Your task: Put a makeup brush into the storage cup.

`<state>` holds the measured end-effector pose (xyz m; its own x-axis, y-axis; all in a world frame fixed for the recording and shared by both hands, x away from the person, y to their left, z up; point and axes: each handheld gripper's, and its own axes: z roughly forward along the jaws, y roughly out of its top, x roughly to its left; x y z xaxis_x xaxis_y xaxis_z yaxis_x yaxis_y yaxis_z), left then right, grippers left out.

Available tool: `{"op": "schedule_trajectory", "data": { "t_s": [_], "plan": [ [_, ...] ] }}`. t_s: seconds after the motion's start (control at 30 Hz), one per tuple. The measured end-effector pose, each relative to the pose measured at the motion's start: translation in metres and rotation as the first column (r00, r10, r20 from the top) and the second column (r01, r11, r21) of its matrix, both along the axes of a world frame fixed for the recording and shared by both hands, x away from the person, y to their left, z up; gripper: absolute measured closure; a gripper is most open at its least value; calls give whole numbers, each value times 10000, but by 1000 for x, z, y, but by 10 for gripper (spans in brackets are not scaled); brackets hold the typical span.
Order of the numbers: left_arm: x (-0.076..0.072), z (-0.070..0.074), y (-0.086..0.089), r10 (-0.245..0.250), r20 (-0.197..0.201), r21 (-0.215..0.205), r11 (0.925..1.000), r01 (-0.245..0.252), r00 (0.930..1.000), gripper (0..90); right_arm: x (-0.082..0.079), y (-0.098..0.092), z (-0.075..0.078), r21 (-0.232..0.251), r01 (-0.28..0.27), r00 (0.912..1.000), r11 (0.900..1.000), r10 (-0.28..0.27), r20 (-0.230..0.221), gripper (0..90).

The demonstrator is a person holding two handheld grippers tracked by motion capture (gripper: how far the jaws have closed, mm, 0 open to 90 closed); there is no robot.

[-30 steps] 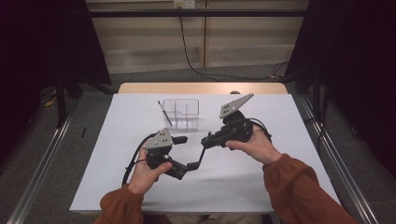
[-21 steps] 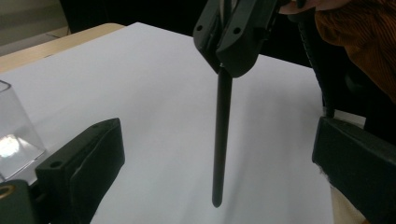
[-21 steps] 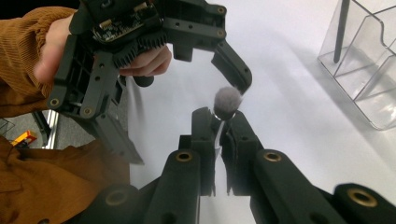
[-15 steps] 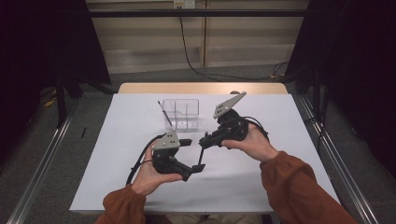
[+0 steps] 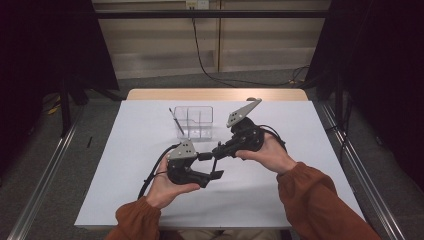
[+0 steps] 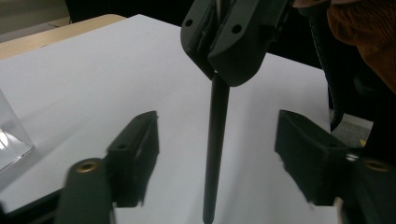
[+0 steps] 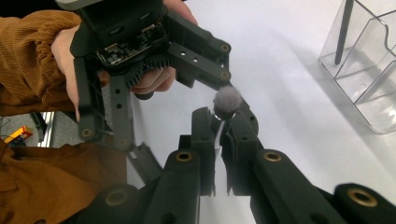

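My right gripper [image 5: 218,151] is shut on a slim black brush, whose grey fluffy head [image 7: 227,100] pokes out just past its own jaw tips [image 7: 226,125]. In the left gripper view the brush's black handle [image 6: 215,149] hangs down from those shut jaws [image 6: 229,42], between my left gripper's two pads [image 6: 135,154]. The left gripper [image 5: 212,166] has just been closing its jaws around the handle, but a gap shows on both sides and the pads do not touch it. Both grippers are held above the white table sheet [image 5: 125,165].
A clear plastic compartment box [image 5: 197,121] stands at the back middle of the sheet, with a thin black stick [image 5: 176,121] leaning in its left compartment; the box [image 7: 369,70] also shows at the right gripper view's right edge. Cables trail from both grippers.
The left gripper has moved right and come under the right gripper's tips, and its jaws have narrowed around the brush handle. The right gripper has shifted slightly left, still holding the brush.
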<state>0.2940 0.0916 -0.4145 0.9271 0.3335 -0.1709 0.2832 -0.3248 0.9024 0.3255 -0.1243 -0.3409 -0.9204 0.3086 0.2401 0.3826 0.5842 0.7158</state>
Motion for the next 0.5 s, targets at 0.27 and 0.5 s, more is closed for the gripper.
{"op": "schedule_trajectory", "data": {
  "t_s": [0.27,0.5],
  "plan": [
    [0,-1,-1,-247,-203,-302,9993,241,9995,555,0,0,-3,7,15,10000,10000,-15,21,838],
    [1,-1,2,-246,-174,-278,9993,241,9995,692,-1,0,-7,123,48,10000,9999,-48,45,838]
  ]
}}
